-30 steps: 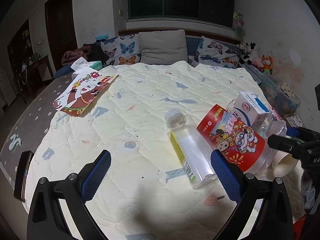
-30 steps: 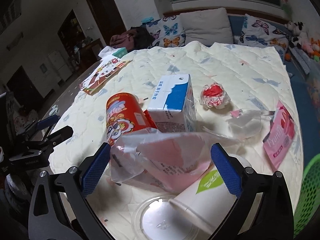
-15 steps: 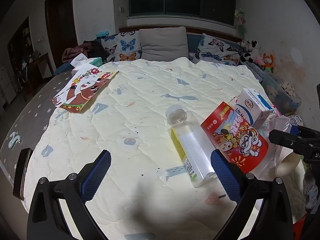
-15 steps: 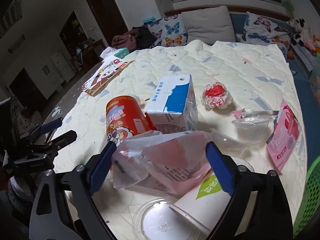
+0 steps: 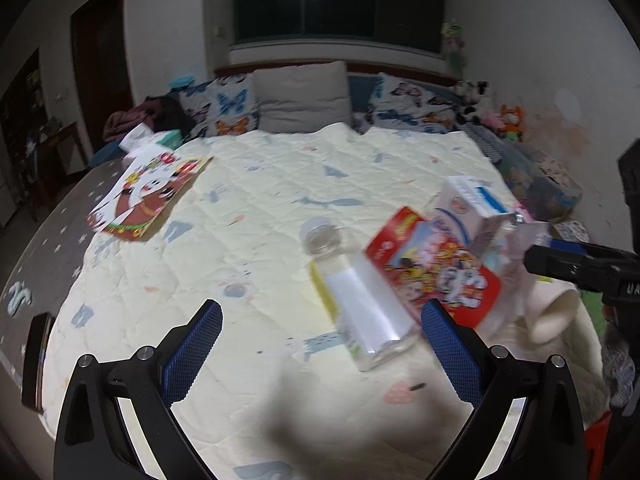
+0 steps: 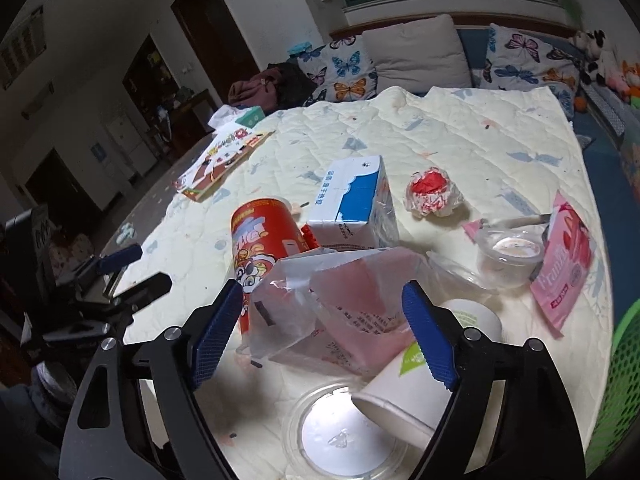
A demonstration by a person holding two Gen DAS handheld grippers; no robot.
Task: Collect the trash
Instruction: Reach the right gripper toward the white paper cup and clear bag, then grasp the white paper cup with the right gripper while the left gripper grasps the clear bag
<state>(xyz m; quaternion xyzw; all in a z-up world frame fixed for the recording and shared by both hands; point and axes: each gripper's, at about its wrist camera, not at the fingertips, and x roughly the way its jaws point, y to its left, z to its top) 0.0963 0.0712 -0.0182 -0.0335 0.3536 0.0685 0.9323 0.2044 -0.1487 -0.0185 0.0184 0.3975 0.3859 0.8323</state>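
Trash bag (image 6: 340, 300) hides the carton (image 6: 352, 204) base and paper cup (image 6: 420, 376) side.

From my right camera, the quilt (image 6: 460, 140) is pale cream with small blue and pink prints. At about eleven o'clock of centre I see a red can (image 6: 260, 236) with cartoon figures; at twelve a white-and-blue carton (image 6: 352, 196); at three a pink packet (image 6: 564, 268). My finger pads (image 6: 424, 336) are blue. The butterfly pillows (image 6: 344, 72) are white, blue and orange.
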